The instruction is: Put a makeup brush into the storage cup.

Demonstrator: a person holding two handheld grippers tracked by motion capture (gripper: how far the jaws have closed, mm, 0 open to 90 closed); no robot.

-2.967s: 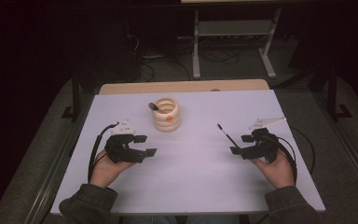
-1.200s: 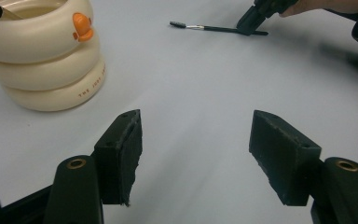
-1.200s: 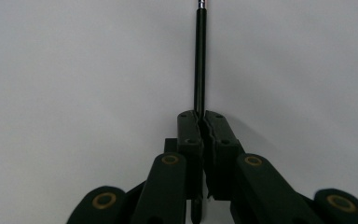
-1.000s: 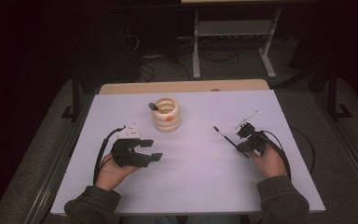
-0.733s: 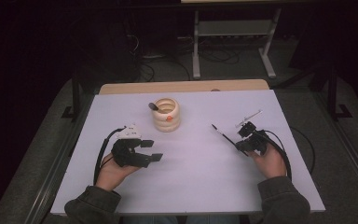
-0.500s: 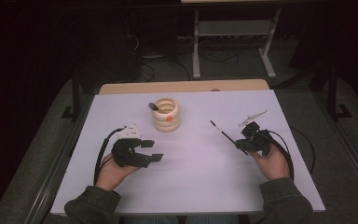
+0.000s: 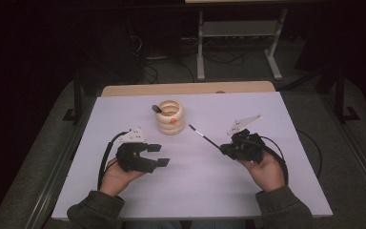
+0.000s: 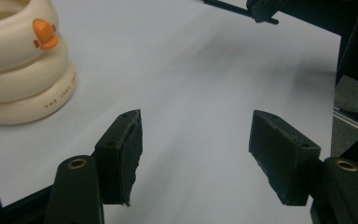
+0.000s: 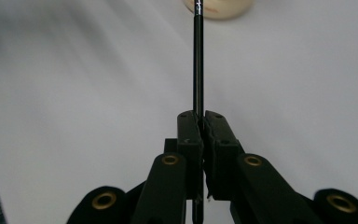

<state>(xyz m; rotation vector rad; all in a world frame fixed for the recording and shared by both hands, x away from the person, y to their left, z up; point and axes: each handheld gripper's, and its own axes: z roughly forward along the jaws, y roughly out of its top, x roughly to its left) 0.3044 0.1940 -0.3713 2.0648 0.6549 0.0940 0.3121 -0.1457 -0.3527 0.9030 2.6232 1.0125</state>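
My left gripper (image 7: 158,155) rests on the white table (image 7: 124,200) with its jaws spread wide and only bare tabletop between them. Up and to its right stands a cream holder (image 7: 169,117) made of three stacked rings, with an orange duck-like figure on its side and a dark object leaning inside. In the left gripper view small lettering runs along the lowest ring; I can make out "THE" but not the rest. Further right, my right gripper (image 7: 225,149) has its jaws pressed together, pinching a thin black pen (image 7: 205,138) by its lower end. The pen slants up and left toward the holder, its tip near the rim but apart from it. Open tabletop lies between the two grippers, and each sits well in from the table's side edges.
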